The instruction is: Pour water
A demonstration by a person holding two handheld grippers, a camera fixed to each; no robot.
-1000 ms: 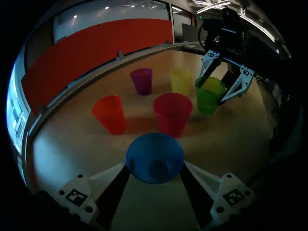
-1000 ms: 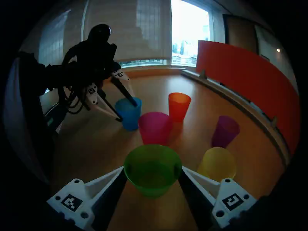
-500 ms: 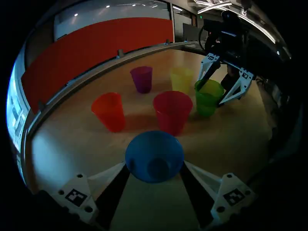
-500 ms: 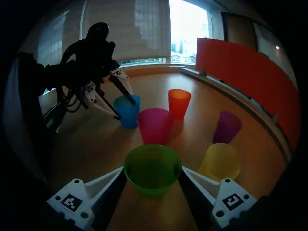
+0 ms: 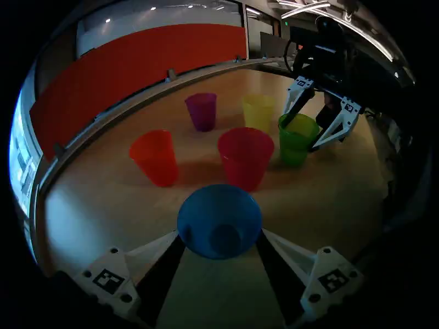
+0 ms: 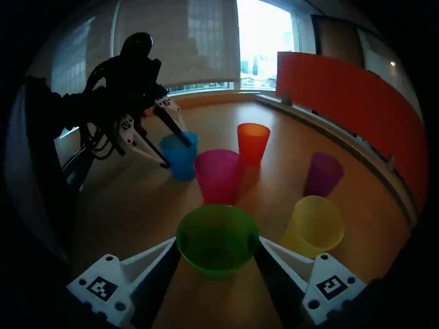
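Left tool: fingers parted to cup width, one on each side of a blue translucent plastic cup, both pressing its wall. The cup stands upright with its mouth open to the left gripper view. Whether its base rests on the light wooden tabletop cannot be told.

Right tool: fingers likewise spread to cup width and closed against both sides of a green translucent plastic cup, which is upright. No water level can be made out in either held cup.

Layout as seen from the left gripper view: a pink-red plastic cup stands just beyond the blue cup, near the middle of the group. An orange plastic cup stands to its left, apart from it. Farther back are a purple plastic cup and, to its right, a yellow plastic cup. The green cup sits right of the pink-red cup and just in front of the yellow one. All four loose cups are upright and none touches another.

Surroundings: an orange-red wall panel runs along the far left edge of the tabletop. A bright window lies behind the left tool in the right gripper view.
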